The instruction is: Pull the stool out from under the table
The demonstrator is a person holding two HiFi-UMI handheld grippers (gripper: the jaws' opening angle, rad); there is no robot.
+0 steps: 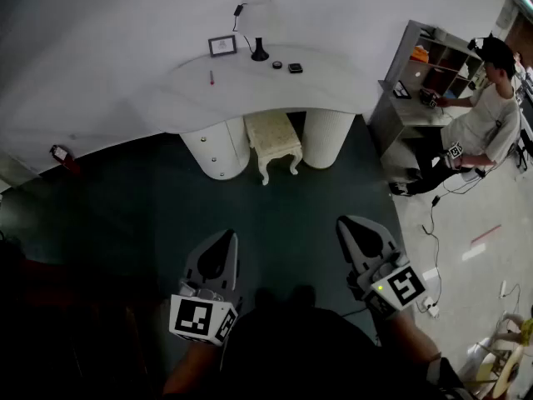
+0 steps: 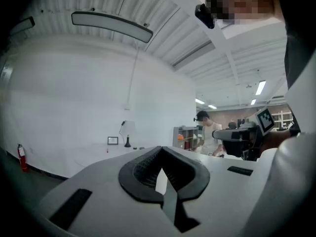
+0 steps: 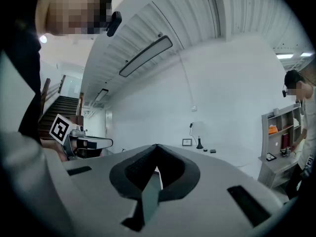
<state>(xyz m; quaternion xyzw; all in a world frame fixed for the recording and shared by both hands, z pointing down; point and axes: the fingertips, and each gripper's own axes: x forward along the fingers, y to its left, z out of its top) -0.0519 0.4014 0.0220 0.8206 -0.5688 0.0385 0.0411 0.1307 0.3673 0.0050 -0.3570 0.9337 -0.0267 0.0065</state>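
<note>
A cream stool (image 1: 273, 137) with curved legs stands tucked between the two round pedestals of the white table (image 1: 333, 80) against the far wall. My left gripper (image 1: 221, 237) is held low at the near left, shut and empty, well short of the stool. At the near right my right gripper (image 1: 354, 223) is likewise shut with nothing in it. Both point level toward the table. In the left gripper view the jaws (image 2: 160, 149) meet at their tips, and in the right gripper view the jaws (image 3: 156, 146) do too. The stool is hidden in both gripper views.
On the table stand a small picture frame (image 1: 222, 46), a black lamp base (image 1: 260, 53), a red pen (image 1: 211, 77) and small dark items. A person (image 1: 475, 123) sits at a grey shelf desk (image 1: 416, 90) on the right. Cables (image 1: 433, 248) lie on the floor. A red fire extinguisher (image 1: 60, 154) stands left.
</note>
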